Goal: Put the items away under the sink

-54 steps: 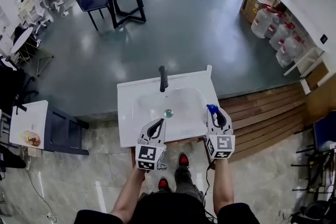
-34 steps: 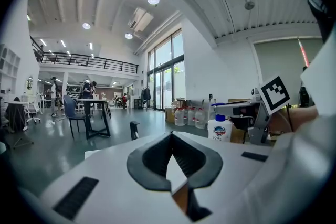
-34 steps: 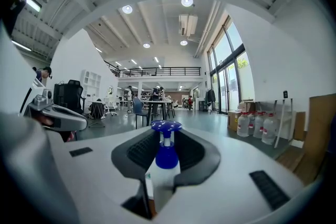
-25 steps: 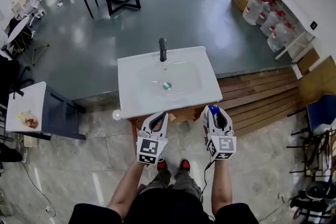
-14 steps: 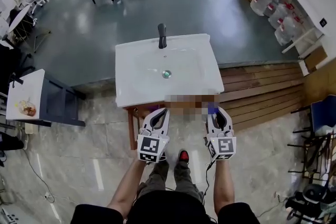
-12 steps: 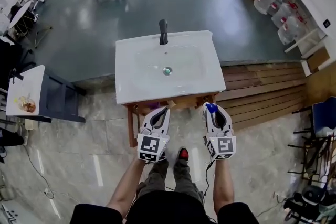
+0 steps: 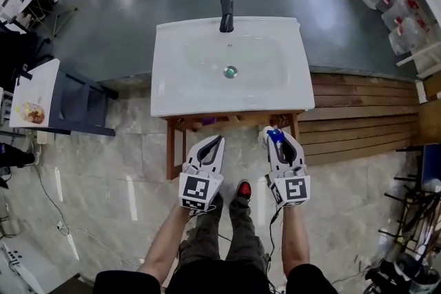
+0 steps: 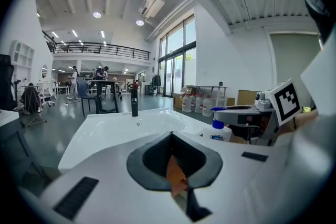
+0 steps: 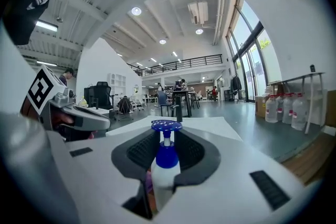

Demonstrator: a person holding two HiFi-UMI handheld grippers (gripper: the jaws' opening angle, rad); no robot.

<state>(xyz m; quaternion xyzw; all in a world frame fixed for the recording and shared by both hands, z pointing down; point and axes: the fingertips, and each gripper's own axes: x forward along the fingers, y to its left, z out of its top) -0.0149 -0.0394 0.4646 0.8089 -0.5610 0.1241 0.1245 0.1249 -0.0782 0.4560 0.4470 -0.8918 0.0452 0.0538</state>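
I count one sink [image 7: 172, 79], one faucet [image 7: 226, 13] on it, one orange piece [image 8: 176, 176] in left gripper [image 7: 218, 140], one pump bottle [image 9: 165, 165] in right gripper [image 7: 274, 137].

What I can't make out from here

The sink [image 7: 172, 89] top covers the space beneath it in the head view. My right gripper [image 9: 167, 136] clamps a pump bottle [image 9: 164, 165] whose lower body is buried between the jaws. My left gripper [image 8: 171, 136] pinches an orange sliver [image 8: 176, 176]; too little of it shows to name.
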